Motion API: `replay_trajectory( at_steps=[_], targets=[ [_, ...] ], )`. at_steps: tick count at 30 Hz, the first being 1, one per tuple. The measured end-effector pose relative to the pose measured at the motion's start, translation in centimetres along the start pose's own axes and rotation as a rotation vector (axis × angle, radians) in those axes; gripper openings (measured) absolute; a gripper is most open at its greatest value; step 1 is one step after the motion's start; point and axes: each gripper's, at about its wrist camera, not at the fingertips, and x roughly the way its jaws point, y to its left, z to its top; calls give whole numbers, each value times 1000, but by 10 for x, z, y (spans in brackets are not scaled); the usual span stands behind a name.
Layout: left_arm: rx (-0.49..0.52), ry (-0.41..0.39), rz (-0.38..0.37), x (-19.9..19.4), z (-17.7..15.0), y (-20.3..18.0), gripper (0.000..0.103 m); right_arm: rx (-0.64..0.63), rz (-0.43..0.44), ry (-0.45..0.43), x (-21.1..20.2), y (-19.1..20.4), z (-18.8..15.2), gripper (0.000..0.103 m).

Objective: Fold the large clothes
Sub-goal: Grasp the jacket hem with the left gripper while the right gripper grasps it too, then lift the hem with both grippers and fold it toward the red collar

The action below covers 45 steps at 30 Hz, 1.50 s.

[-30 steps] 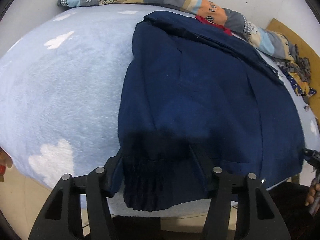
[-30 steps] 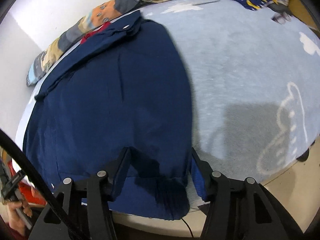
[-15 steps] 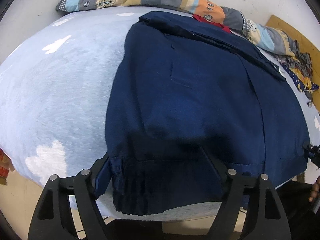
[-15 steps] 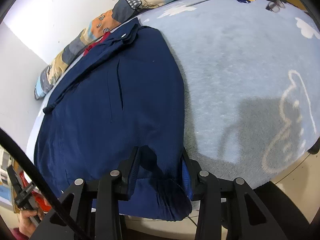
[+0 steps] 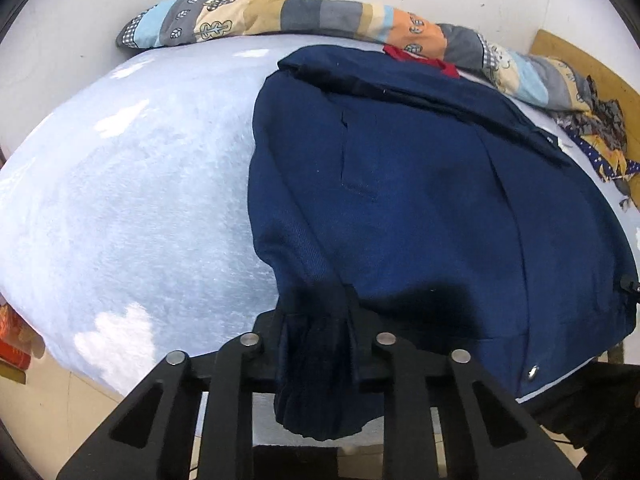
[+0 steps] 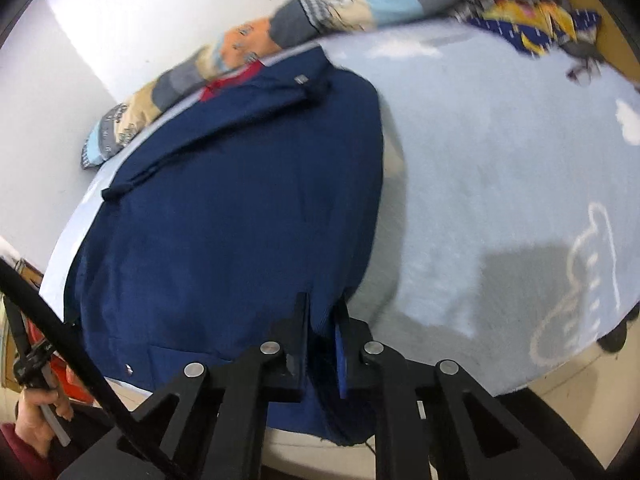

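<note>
Right wrist view is smearing with motion blur; the far bedding and the jacket's collar are reading soft there. The near hem of the navy blue cotton work jacket (image 5: 420, 184) is dropping out of sight behind both black tools. In the right view, a hand at lower left is gripping the other tool's handle, half cut off by the frame edge.

Jacket is lying spread flat on the pale blue fleece blanket with white cloud shapes (image 5: 132, 200), collar toward the wall, a strip of red lining (image 5: 420, 60) peeking at the neck. Fabric is looking smooth, one chest pocket seam showing.

Left gripper (image 5: 316, 320) is pinching the ribbed cuff bunched between its narrowed fingers. Right gripper (image 6: 322, 320) is clamping the hem edge, fingers nearly together.

A patchwork quilt roll (image 5: 304, 20) is running along the wall behind.
</note>
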Motion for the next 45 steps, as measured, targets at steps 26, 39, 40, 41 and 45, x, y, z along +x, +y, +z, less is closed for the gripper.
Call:
replay_trajectory(
  at_steps=[26, 39, 40, 41, 45],
  targets=[
    [-48, 73, 93, -6, -16, 26, 45, 218, 27, 30, -25, -34, -18, 44],
    [-40, 107, 17, 6, -23, 20, 21, 147, 19, 167, 4, -21, -38, 15],
    [-37, 91, 14, 2, -23, 19, 20, 143, 31, 149, 0, -20, -37, 15],
    [-42, 77, 9, -2, -22, 20, 19, 147, 49, 126, -7, -20, -36, 14],
    [-150, -32, -69, -31, -18, 38, 19, 170, 171, -33, -47, -19, -31, 14]
  ],
)
